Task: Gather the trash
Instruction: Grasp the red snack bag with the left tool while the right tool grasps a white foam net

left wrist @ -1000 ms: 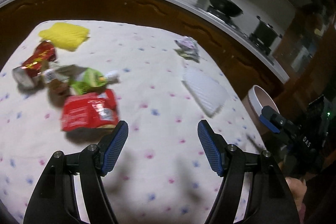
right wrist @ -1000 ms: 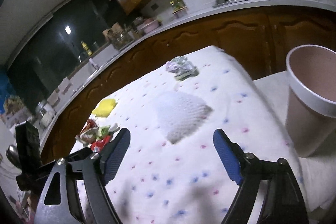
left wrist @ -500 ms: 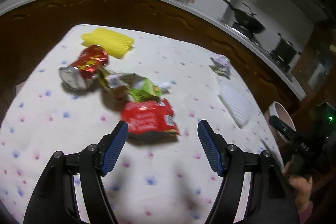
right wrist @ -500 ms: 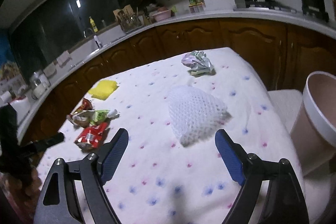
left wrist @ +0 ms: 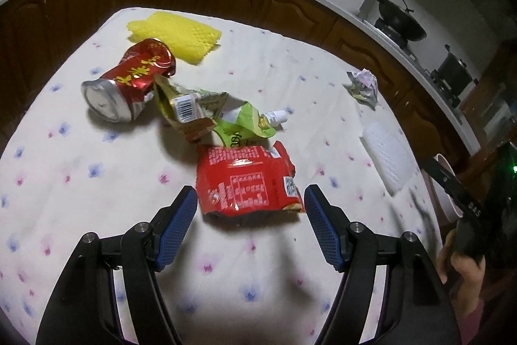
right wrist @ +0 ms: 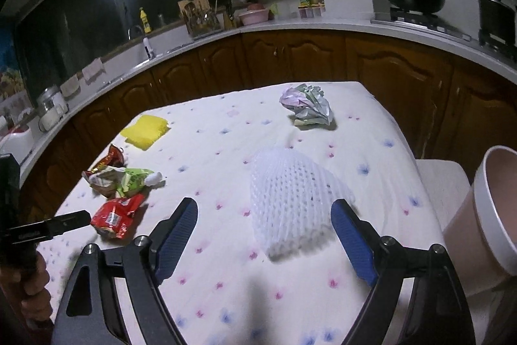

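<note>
Trash lined up between both open grippers, nothing picked up yet.

Left gripper (left wrist: 250, 207) stands spread and empty, and over the last second it has swung across the flowered tablecloth (left wrist: 97, 199) so that the red snack wrapper (left wrist: 248, 180), earlier off to one side, now lies just ahead of and between its blue pads (left wrist: 176, 225), apart from both. Beyond it sit the green pouch (left wrist: 239, 122), the crushed red can (left wrist: 129, 83) and the yellow foam net (left wrist: 176, 36). Right gripper (right wrist: 263, 235) is likewise spread and empty; it has rolled level and closed in on the white foam net (right wrist: 290, 199), which now fills the gap between its fingers. The crumpled paper (right wrist: 307, 105) lies farther back, and the bin (right wrist: 491, 215) waits beside the table's edge. Each hand looks ready to descend and pinch.
</note>
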`<action>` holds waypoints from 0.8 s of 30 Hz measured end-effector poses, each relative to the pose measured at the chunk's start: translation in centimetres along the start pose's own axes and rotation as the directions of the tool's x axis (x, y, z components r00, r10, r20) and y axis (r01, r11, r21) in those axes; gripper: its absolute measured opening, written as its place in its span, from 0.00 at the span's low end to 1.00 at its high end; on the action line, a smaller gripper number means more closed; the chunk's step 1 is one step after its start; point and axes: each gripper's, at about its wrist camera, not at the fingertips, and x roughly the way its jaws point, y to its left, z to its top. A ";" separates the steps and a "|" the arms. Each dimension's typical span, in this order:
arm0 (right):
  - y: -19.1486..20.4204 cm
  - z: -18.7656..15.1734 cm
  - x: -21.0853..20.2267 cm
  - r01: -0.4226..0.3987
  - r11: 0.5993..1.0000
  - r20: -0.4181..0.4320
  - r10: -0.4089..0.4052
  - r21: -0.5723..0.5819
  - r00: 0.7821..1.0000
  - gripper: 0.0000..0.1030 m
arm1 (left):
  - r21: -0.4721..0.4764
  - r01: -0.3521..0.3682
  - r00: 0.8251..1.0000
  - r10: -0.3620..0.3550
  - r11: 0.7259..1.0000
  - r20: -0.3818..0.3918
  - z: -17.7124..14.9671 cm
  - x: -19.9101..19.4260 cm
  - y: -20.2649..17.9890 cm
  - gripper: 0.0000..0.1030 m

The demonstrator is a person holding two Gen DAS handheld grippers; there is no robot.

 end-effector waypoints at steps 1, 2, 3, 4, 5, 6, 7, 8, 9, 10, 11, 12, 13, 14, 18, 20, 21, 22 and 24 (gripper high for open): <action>0.0 0.2 0.5 0.003 1.000 -0.009 -0.003 -0.006 1.000 0.84 | 0.014 -0.006 1.000 0.006 1.000 -0.009 0.1 0.5 -0.3 0.68; -0.1 0.4 1.0 0.005 1.000 -0.020 -0.006 -0.014 1.000 0.84 | 0.026 -0.021 1.000 0.021 0.999 -0.016 0.2 0.9 -0.5 0.68; -0.1 0.5 1.4 0.006 1.000 -0.027 -0.007 -0.019 1.000 0.84 | 0.031 -0.025 0.999 0.026 0.999 -0.020 0.4 1.2 -0.6 0.68; -0.3 0.7 2.1 0.014 1.000 -0.039 -0.014 -0.023 0.999 0.84 | 0.038 -0.024 0.999 0.025 0.999 -0.027 0.4 1.7 -0.8 0.68; -0.4 0.9 2.7 0.019 0.999 -0.054 -0.020 -0.028 0.998 0.84 | 0.040 -0.027 0.999 0.029 0.999 -0.033 0.4 2.1 -0.8 0.68; -0.5 0.9 3.3 0.021 0.999 -0.068 -0.023 -0.032 0.997 0.83 | 0.038 -0.036 0.998 0.037 0.999 -0.041 0.4 2.5 -0.7 0.67; -0.7 0.9 3.8 0.023 0.999 -0.080 -0.025 -0.033 0.996 0.82 | 0.035 -0.036 0.998 0.038 0.999 -0.043 0.4 2.7 -0.6 0.65; -0.9 0.8 4.5 0.027 0.999 -0.098 -0.029 -0.029 0.995 0.81 | 0.030 -0.034 0.998 0.035 0.999 -0.049 0.4 3.0 -0.5 0.54; -1.0 0.6 5.1 0.031 0.999 -0.119 -0.034 -0.029 0.992 0.70 | 0.029 -0.033 0.998 0.034 0.999 -0.054 0.4 3.2 -0.4 0.42; -1.1 0.4 5.6 0.032 0.999 -0.136 -0.035 -0.029 0.990 0.61 | 0.026 -0.027 0.998 0.028 0.999 -0.064 0.4 3.5 -0.3 0.36; -1.2 0.3 6.0 0.030 0.999 -0.151 -0.033 -0.027 0.988 0.45 | 0.024 -0.020 0.997 0.021 1.000 -0.069 0.4 3.6 -0.2 0.22; -1.4 0.1 6.4 0.024 1.000 -0.172 -0.026 -0.015 0.985 0.30 | 0.022 -0.012 0.997 0.014 1.000 -0.077 0.4 3.7 -0.2 0.11; -1.6 -0.2 6.7 0.020 1.000 -0.183 -0.020 -0.001 0.983 0.24 | 0.024 -0.004 0.997 0.006 1.000 -0.082 0.4 3.8 -0.1 0.08; -1.7 -0.3 6.7 0.026 1.000 -0.181 -0.025 0.003 0.983 0.19 | 0.025 0.003 0.996 -0.001 1.000 -0.085 0.3 3.8 -0.2 0.03; -1.9 -0.4 5.7 0.013 1.000 -0.153 -0.011 0.014 0.988 0.12 | 0.042 0.027 0.996 -0.024 0.999 -0.081 0.2 3.5 -0.6 0.00; -1.7 -0.4 5.2 0.002 1.000 -0.141 -0.001 0.012 0.990 0.11 | 0.044 0.046 0.996 -0.042 0.998 -0.073 0.3 3.2 -1.0 0.00; -1.6 -0.4 4.9 -0.001 1.000 -0.137 0.002 0.011 0.991 0.10 | 0.049 0.053 0.996 -0.050 0.997 -0.068 0.4 2.9 -1.2 0.00; -1.6 -0.4 4.5 -0.005 1.000 -0.131 0.007 0.013 0.991 0.10 | 0.056 0.062 0.996 -0.059 0.997 -0.062 0.4 2.6 -1.6 0.00; -1.4 -0.3 3.6 -0.014 1.000 -0.109 0.017 0.025 0.994 0.10 | 0.071 0.080 0.996 -0.077 0.994 -0.050 0.5 2.0 -2.2 0.00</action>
